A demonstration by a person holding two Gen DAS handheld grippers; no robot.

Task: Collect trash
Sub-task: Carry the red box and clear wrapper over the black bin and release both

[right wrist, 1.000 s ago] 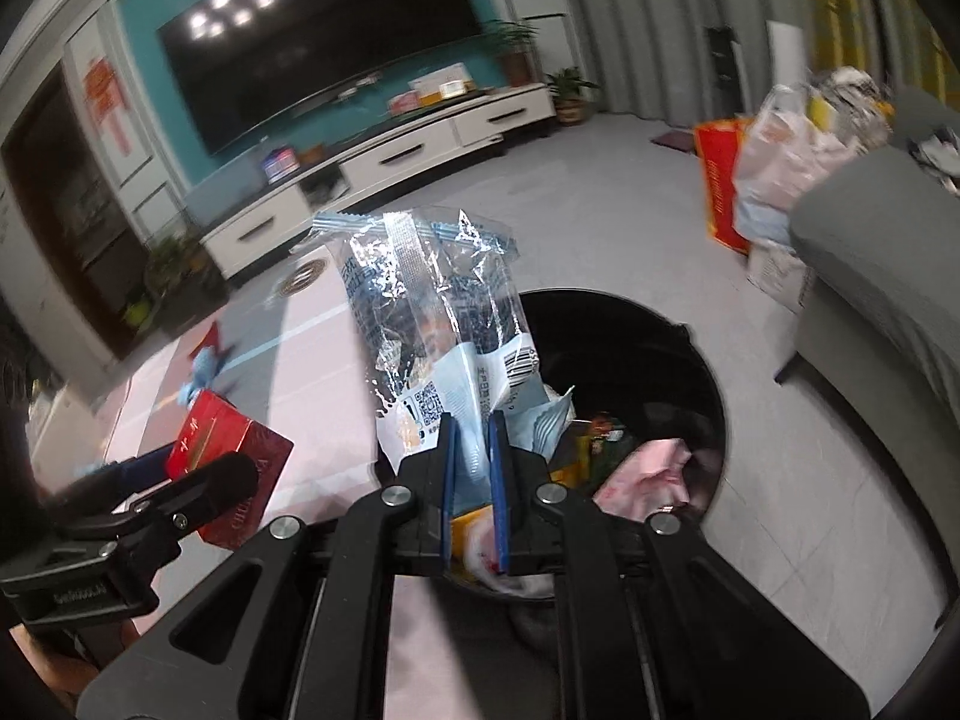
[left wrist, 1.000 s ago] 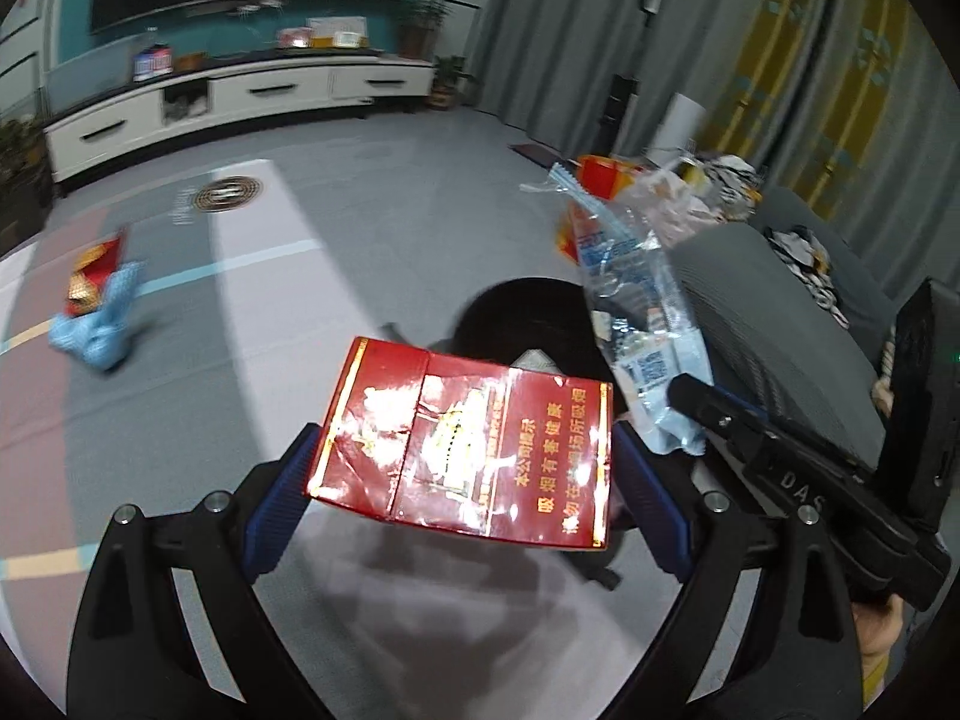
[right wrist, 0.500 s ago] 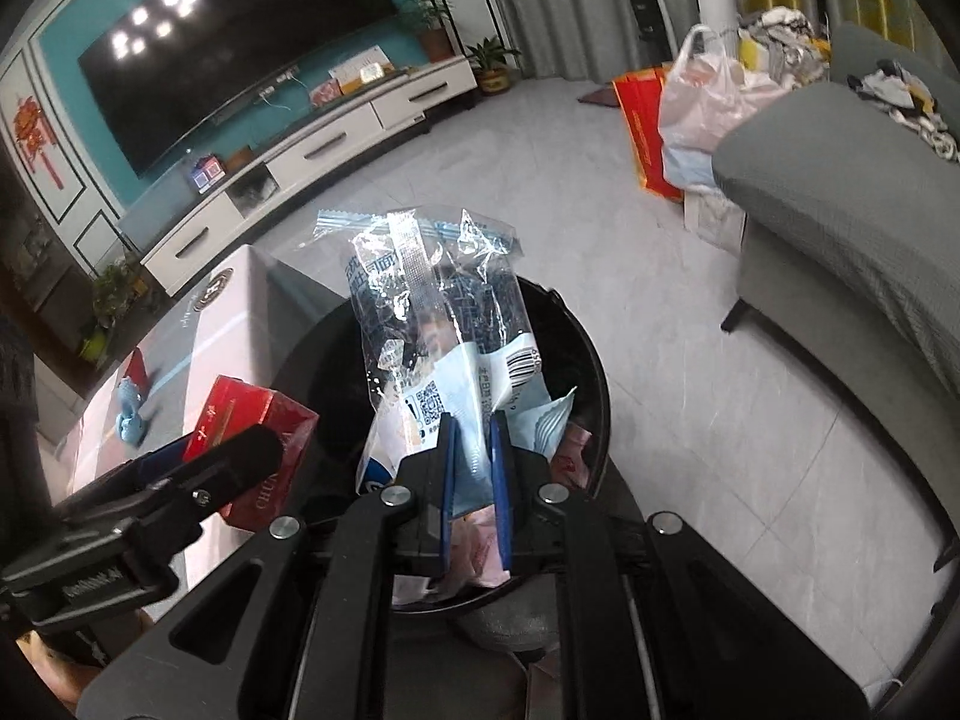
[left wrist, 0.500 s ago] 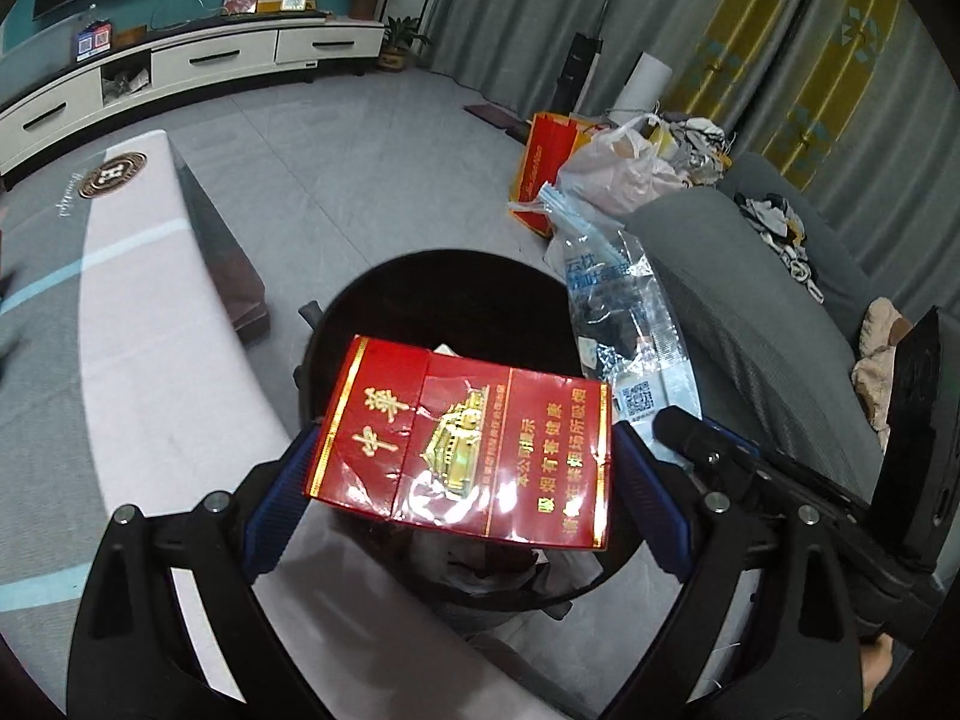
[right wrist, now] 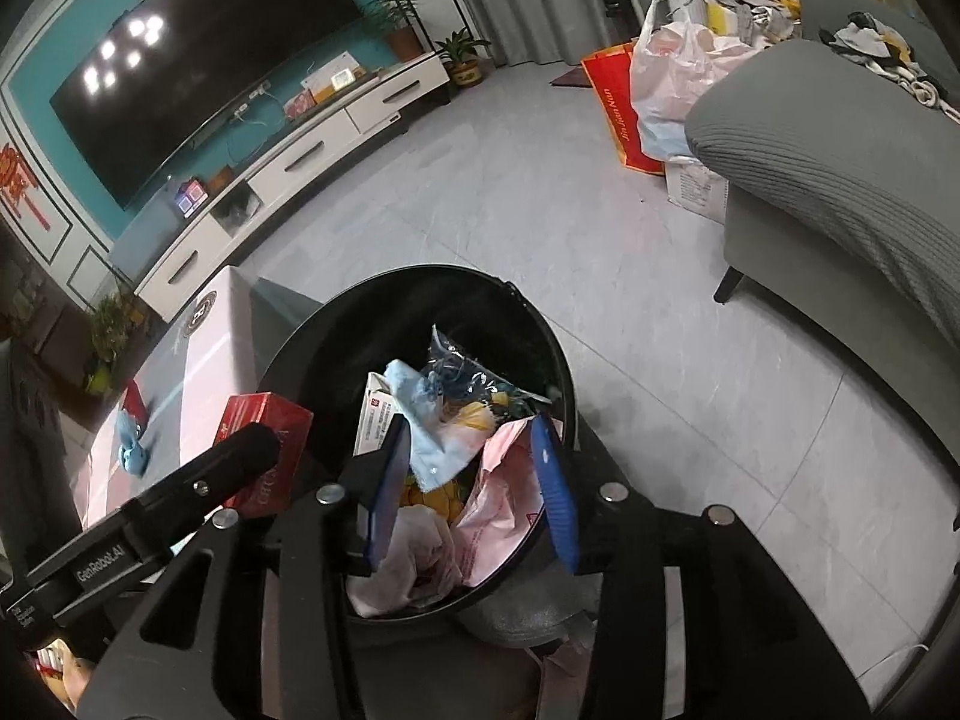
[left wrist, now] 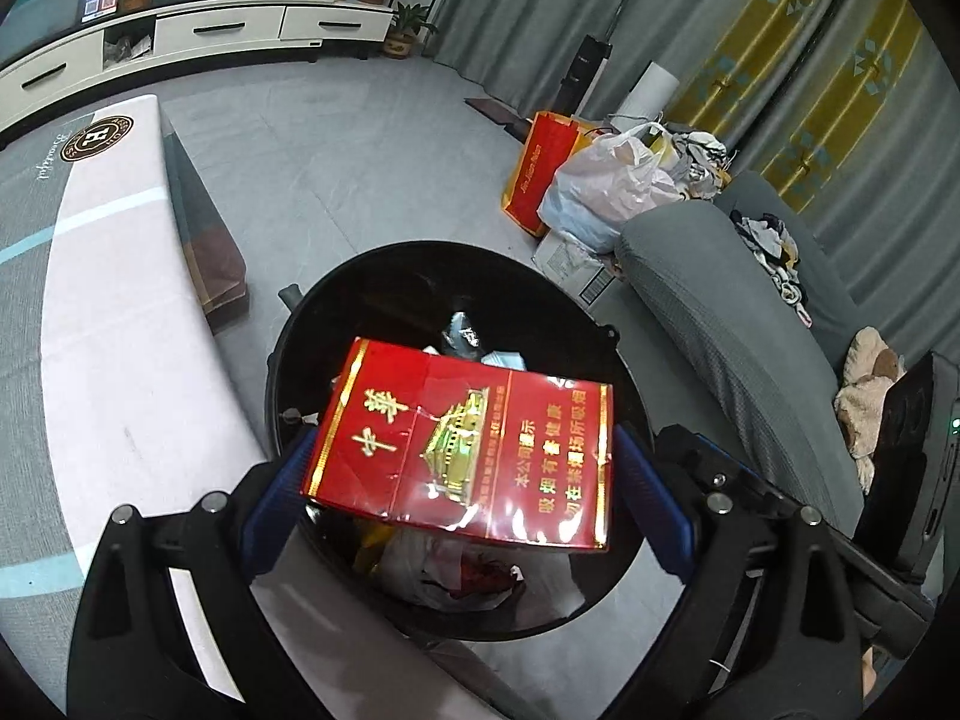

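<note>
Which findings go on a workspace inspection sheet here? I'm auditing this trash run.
Surface: pale grey tiled floor; long low pink-topped table.
Job's things: round black trash bin holding wrappers; flat red cigarette carton over it.
Clutter: crumpled blue wrapper on the table.
Grippers: left gripper shut on the carton; right gripper open, jaws just opened, nothing between them.
Cables: nothing seen.
Surroundings: grey sofa, white plastic bag, television.

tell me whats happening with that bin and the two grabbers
A person with a gripper in each hand is dropping trash into the black bin. The left gripper holds a red cigarette pack above the bin's opening. The right gripper has just been opening, with nothing between its blue pads; its clear plastic bag now lies in the bin.
</note>
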